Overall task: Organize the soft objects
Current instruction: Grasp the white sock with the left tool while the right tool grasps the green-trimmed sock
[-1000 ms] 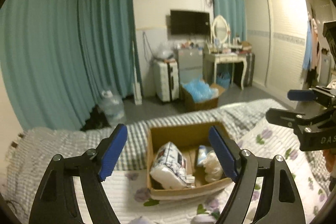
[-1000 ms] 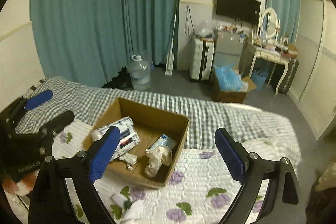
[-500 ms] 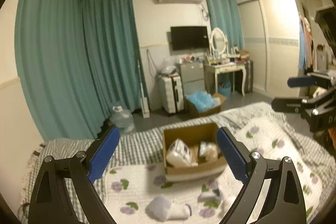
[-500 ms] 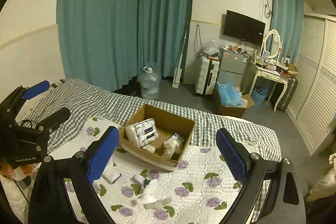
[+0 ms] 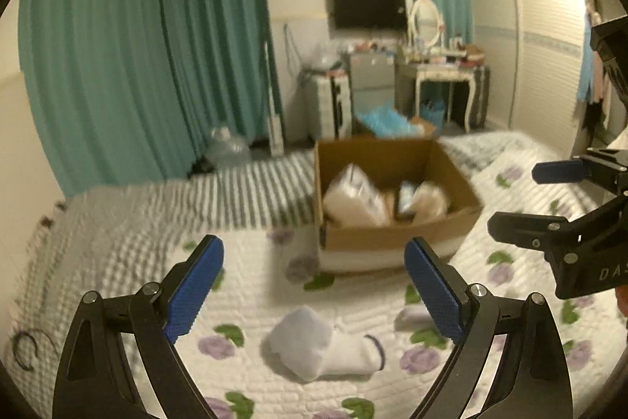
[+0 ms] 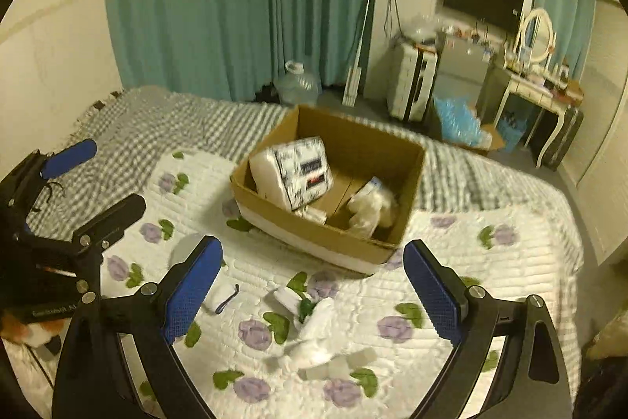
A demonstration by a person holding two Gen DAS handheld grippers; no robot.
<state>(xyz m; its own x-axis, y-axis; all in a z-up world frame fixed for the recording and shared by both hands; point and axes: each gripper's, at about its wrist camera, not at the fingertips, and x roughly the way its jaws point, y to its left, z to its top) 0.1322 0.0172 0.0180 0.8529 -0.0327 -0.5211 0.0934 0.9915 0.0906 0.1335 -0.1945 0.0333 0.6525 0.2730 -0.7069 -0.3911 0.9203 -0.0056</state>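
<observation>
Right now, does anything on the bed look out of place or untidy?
Yes. Several small white soft items lie scattered on the floral white quilt instead of in the open brown cardboard box: a white sock with a dark cuff and a loose cluster of white bundles. Nothing looks damaged.

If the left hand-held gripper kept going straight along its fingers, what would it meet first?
Most likely the white sock lying on the floral quilt, between and just ahead of the open left hand-held gripper; blur leaves depth uncertain.
</observation>
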